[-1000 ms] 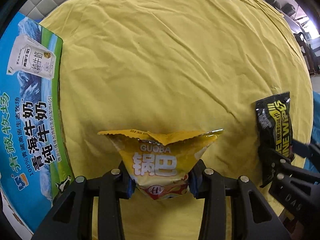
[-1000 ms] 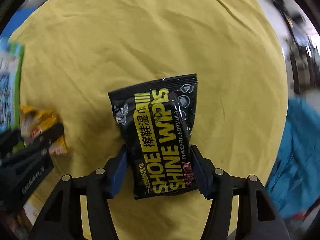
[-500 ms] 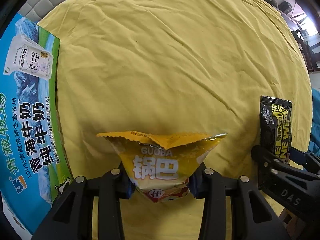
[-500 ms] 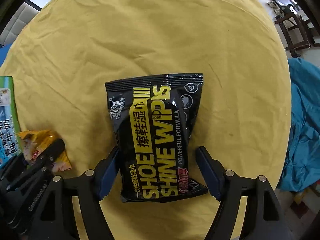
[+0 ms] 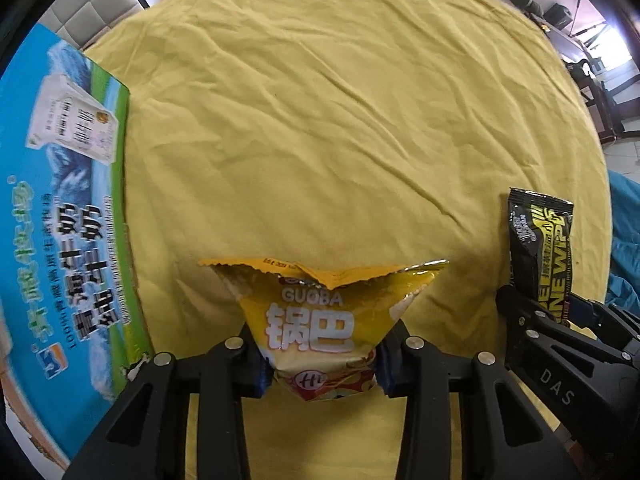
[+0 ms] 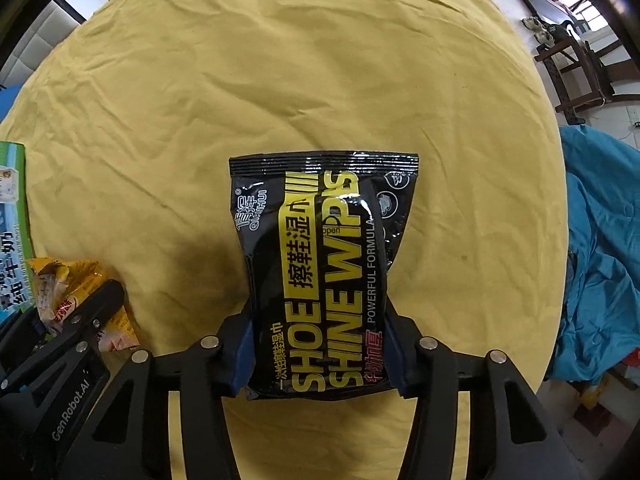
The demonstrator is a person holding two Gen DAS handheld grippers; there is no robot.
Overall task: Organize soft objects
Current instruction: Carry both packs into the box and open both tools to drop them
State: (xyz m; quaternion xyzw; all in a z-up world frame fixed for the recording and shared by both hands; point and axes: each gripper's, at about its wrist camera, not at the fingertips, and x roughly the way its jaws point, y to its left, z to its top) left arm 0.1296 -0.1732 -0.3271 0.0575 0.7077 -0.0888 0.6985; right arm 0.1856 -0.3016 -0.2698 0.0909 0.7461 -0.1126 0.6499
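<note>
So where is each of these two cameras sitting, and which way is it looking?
Left wrist: rides the left tongs, looking along them at the yellow snack bag they grip; right tongs at the edge.
Right wrist: rides the right tongs, facing the shoe wipes pack.
Shared: yellow cloth, milk carton box.

Milk carton box (image 5: 68, 216) cut off, print blurred.
</note>
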